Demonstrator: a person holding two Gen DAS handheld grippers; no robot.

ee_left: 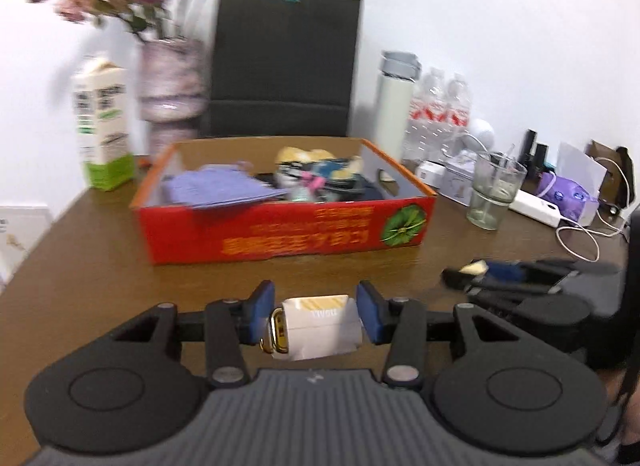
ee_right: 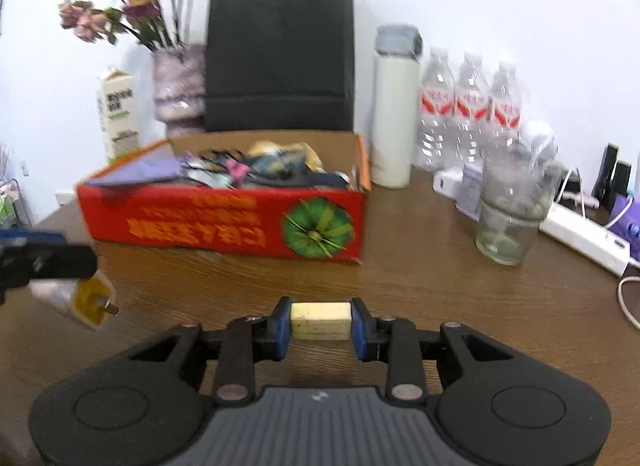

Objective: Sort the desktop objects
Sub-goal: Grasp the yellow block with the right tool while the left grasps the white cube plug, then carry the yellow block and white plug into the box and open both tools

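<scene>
My left gripper (ee_left: 316,316) is shut on a white and gold pack (ee_left: 316,326) and holds it above the brown table, in front of the red cardboard box (ee_left: 280,234). The box holds a purple cloth (ee_left: 216,189) and several small items. My right gripper (ee_right: 320,322) is shut on a cream eraser-like block (ee_right: 320,320) above the table, in front of the same box (ee_right: 224,221). The left gripper with its pack (ee_right: 90,300) shows at the left edge of the right wrist view. The right gripper with the block (ee_left: 476,268) shows at the right of the left wrist view.
Behind the box stand a black paper bag (ee_left: 284,65), a flower vase (ee_left: 170,81), a milk carton (ee_left: 105,121) and a white flask (ee_right: 394,113). Water bottles (ee_right: 472,105), a glass (ee_right: 508,209), a white power strip (ee_right: 584,238) and cables crowd the right side.
</scene>
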